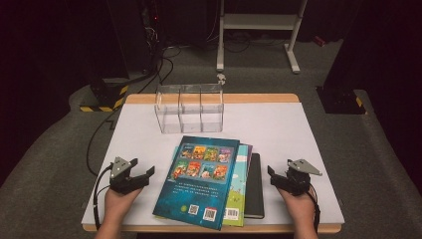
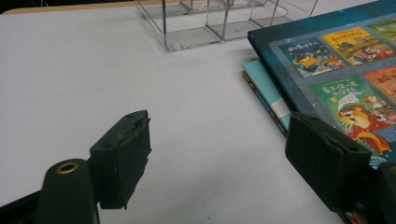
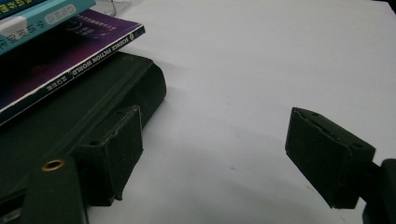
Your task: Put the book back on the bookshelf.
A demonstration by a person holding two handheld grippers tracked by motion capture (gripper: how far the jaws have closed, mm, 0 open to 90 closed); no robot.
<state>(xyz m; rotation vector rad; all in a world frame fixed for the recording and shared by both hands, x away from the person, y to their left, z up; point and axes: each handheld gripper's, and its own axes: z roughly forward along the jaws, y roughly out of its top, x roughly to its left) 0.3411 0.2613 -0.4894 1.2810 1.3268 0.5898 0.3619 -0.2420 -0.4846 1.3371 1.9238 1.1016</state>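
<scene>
Clear acrylic organizer [image 1: 189, 108] at table's [image 1: 308, 134] far edge, its three compartments hold nothing. Book stack [image 1: 209, 179] sits centre-near, blue picture book on top, black notebook [image 1: 254, 186] at the bottom right. Left gripper [image 1: 142, 175] and right gripper [image 1: 275, 177] flank it, both jaws spread, holding nothing. Bare tabletop either side.

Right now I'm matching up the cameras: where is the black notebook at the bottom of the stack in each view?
High view: black notebook at the stack's right edge.
Left gripper view: not in it.
Right gripper view: black notebook at left, beneath the purple book.
Shared landmark: white tabletop.
</scene>
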